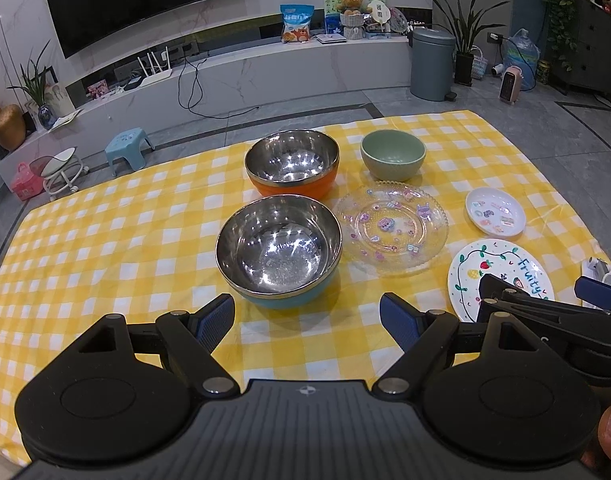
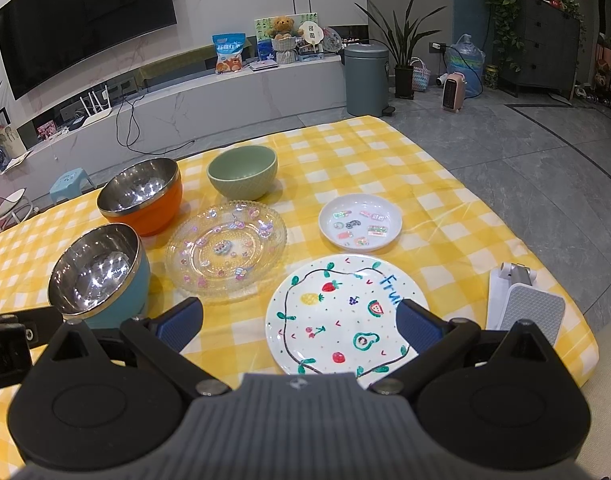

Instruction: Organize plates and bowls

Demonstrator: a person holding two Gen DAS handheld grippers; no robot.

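Both tongs hover low over the yellow checked cloth (image 1: 105,240), fingers level, pointing forward. Left gripper (image 1: 307,322): spread wide, empty, just before the blue-shelled steel bowl (image 1: 279,244). Right gripper (image 2: 299,326): spread wide, empty, right finger above the fruit-painted white plate (image 2: 337,316). Orange-shelled steel bowl (image 1: 292,162) and matte green ribbed bowl (image 2: 242,176) stand upright behind. Beaded clear glass plate (image 2: 225,250) lies flat, centre; small white stickered dish (image 2: 360,222) to the right.

Both wrist cameras look forward and down from low above the near edge of the yellow-and-white checked cloth (image 1: 105,240) (image 2: 445,160). The left view sits left, the right view right; both share the clear glass plate (image 1: 391,230) (image 2: 225,250) at the cloth's middle.
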